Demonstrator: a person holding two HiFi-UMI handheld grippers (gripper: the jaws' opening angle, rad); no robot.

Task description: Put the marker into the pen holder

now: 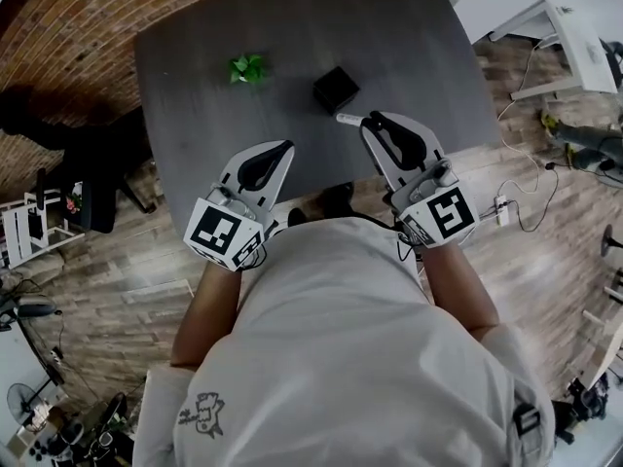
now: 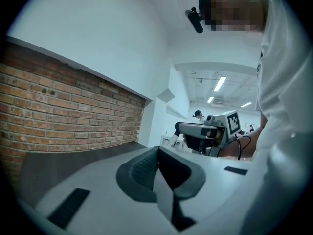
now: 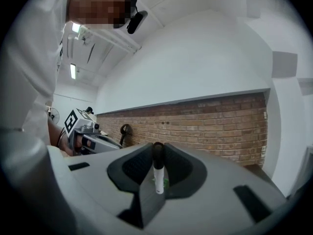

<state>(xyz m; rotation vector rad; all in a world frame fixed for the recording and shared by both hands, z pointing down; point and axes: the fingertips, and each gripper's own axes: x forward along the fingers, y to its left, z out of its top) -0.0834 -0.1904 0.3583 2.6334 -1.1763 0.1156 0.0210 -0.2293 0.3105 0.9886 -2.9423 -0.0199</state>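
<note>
While the right claw [image 1: 375, 125] pinched the white, black-capped marker [image 3: 158, 169] near the small black cube pen holder [image 1: 336, 89] on the dark grey bench [image 1: 409, 37], the left claw [image 1: 280, 150] sat pressed together, empty.

Table [image 1: 185, 76]: dark grey top, rounded corners; stands on wood-plank floor [image 1: 117, 261]
On it: black pen holder [image 1: 336, 89]; small green object [image 1: 247, 68], perhaps a plant, well apart
</note>
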